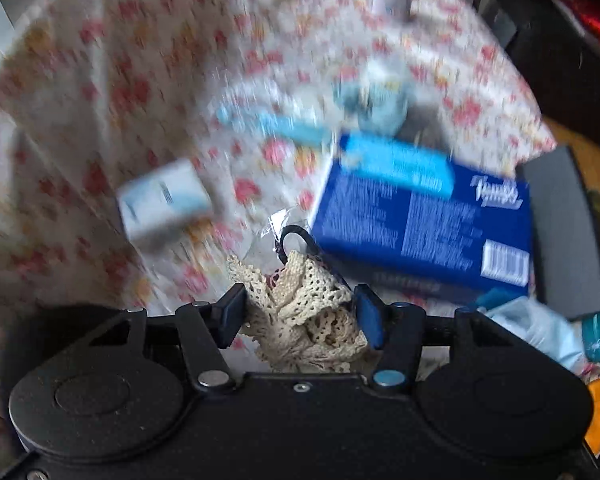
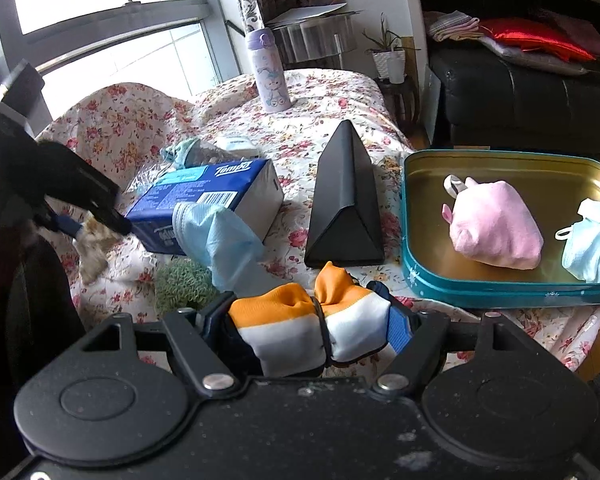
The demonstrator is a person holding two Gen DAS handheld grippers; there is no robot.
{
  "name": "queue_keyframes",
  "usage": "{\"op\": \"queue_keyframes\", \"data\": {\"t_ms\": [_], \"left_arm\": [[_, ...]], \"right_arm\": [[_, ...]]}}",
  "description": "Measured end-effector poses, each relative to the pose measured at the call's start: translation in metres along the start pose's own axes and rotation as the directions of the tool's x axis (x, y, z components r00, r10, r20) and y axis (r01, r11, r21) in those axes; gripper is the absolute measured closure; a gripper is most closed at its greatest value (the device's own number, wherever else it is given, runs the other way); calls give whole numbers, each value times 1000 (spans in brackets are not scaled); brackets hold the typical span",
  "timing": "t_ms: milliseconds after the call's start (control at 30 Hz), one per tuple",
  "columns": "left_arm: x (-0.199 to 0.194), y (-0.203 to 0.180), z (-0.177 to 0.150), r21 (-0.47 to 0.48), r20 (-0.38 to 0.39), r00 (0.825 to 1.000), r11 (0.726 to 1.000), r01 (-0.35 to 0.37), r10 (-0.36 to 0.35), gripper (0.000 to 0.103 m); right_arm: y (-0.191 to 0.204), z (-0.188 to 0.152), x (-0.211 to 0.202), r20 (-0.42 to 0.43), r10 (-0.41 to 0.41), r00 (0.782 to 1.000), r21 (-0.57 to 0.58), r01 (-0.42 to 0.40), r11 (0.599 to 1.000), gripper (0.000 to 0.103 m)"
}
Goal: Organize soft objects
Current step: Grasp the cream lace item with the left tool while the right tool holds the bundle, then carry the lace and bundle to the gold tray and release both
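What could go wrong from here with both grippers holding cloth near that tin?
1. The left gripper pinches only part of the cream lace piece; its loose folds could snag the black hair tie or slip free.
2. The right gripper holds the orange and white bundle low over the table; it could drag the blue face mask.
3. The tin sits near the table edge, so a bump might shift it.

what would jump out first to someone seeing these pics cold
Both tongs are full: the right tongs clamp an orange-and-white cloth bundle, the left tongs a cream lace piece. To the right, a teal tin already holds a pink pouch and a blue face mask.
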State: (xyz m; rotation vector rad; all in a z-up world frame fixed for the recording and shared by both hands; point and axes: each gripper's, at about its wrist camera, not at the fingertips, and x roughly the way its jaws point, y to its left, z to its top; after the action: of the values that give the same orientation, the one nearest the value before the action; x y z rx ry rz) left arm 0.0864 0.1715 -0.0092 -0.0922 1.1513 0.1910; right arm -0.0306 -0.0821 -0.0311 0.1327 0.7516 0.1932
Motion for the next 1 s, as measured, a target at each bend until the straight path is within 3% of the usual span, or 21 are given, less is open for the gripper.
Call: {"op": "queue_keyframes", "data": {"t_ms": [300,500,733,1000], "left_arm": [[-57,-3,19,37,143,988,998,58,-63,48],[-75,-30,26,111,180,975,987,114,-133,48],[-87,-76,27,215,188,959,962,171,-213,48],[-91,-136,25,319,169,946,923,214,-278,48]], "right_arm": [[-13,10,-10,56,-46,997,45,44,998,28],[-43,26,-21,124,-145,982,65,138,988,28],[-99,47,-28,193,-293,936,199,255,946,28],[-150,69,-9,208,-419,884,333,339,880,28]]}}
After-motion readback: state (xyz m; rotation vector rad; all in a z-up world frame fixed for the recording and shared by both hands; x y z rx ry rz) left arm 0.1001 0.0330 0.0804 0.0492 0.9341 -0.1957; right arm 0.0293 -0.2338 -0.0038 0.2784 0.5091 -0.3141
